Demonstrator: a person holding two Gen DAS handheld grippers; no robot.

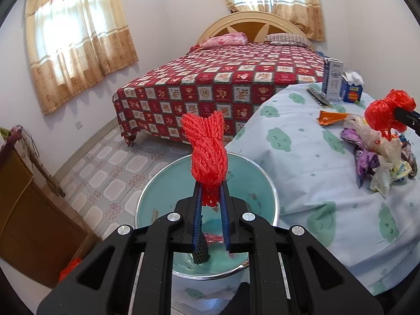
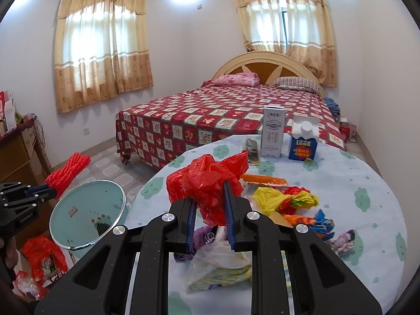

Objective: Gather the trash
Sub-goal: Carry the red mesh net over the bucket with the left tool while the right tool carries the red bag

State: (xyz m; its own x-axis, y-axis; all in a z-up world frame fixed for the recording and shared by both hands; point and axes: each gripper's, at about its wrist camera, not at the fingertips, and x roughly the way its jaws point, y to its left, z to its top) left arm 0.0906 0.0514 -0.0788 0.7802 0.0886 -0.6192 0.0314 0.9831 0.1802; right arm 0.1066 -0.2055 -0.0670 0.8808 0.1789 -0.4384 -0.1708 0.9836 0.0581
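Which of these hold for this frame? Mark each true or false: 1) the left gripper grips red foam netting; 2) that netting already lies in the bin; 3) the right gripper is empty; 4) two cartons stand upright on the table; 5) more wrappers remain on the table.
1) True: the left gripper is shut on the red foam netting.
2) False: the netting is held above the teal bin, not lying in it.
3) False: the right gripper is shut on a red plastic bag.
4) True: the white carton and blue carton stand upright on the table.
5) True: a wrapper pile lies there.
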